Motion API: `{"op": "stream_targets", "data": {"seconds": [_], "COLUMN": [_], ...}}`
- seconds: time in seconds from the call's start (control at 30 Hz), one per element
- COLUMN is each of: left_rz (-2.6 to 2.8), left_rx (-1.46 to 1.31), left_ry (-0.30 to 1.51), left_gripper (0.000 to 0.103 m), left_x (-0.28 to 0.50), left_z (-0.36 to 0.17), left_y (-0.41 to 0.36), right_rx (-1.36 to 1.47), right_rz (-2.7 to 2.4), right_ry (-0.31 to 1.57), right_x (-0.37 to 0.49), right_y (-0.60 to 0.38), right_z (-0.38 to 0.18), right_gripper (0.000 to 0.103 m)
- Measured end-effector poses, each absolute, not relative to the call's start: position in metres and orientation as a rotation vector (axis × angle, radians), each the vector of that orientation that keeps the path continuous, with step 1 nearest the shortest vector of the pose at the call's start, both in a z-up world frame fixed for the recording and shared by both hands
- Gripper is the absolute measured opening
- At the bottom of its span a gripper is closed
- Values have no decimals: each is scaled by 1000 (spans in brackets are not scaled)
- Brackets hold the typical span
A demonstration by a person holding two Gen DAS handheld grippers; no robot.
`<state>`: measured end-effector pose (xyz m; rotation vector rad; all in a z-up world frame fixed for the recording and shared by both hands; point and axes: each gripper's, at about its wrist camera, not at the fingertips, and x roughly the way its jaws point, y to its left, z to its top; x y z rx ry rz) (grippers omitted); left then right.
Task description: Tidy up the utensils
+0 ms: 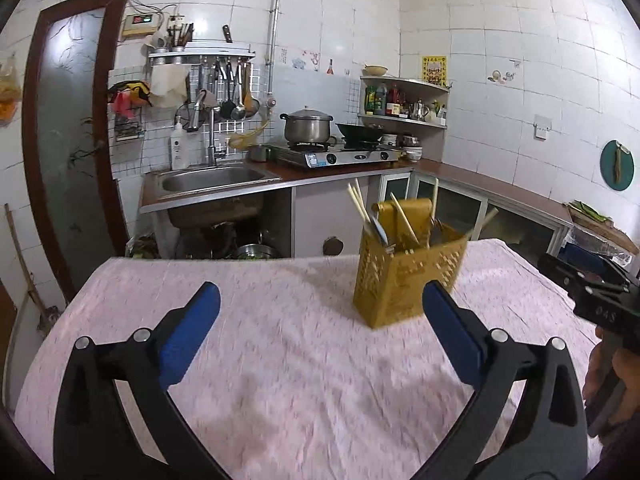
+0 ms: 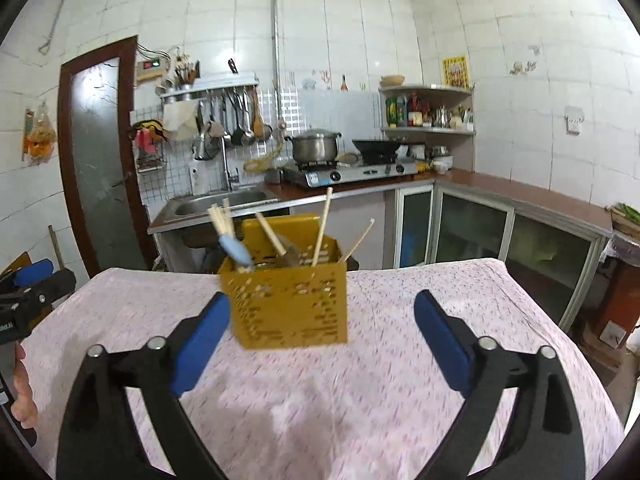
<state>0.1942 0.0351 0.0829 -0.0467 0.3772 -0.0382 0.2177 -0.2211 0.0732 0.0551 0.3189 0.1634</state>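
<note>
A yellow utensil holder (image 1: pixel 404 276) is standing on the far part of a table under a pink cloth (image 1: pixel 280 360), right of centre in the left wrist view; chopsticks (image 1: pixel 360 204) and a blue-handled utensil (image 2: pixel 237 249) are sticking up out of it, leaning at different angles. The left gripper (image 1: pixel 320 300) is hovering near the holder with its jaws spread wide, gripping nothing; the right gripper (image 2: pixel 320 308) is likewise gaping and empty, its left blue finger (image 2: pixel 200 344) lying just beside the holder's near left corner; a sink (image 1: pixel 212 178) and a stove (image 1: pixel 340 154) are sitting on the far counter.
</note>
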Motion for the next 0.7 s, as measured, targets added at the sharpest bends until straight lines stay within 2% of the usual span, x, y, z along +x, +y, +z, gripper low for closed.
{"op": "stream_targets", "data": {"seconds": [0.1, 0.43, 0.7], "left_rz": [-43, -13, 12], "left_rx": [-38, 7, 41], "left_ry": [359, 313, 267], "left_gripper": [98, 98, 98], "left_x": [160, 69, 56], "left_z": [72, 22, 2], "left_y": [32, 12, 2], "right_rx": [55, 45, 22], "right_rz": [173, 124, 103], "right_ry": [288, 268, 238], "right_x": [181, 79, 57], "right_y": [-212, -196, -197], "right_z": [64, 15, -4], "right_gripper": [98, 99, 99]}}
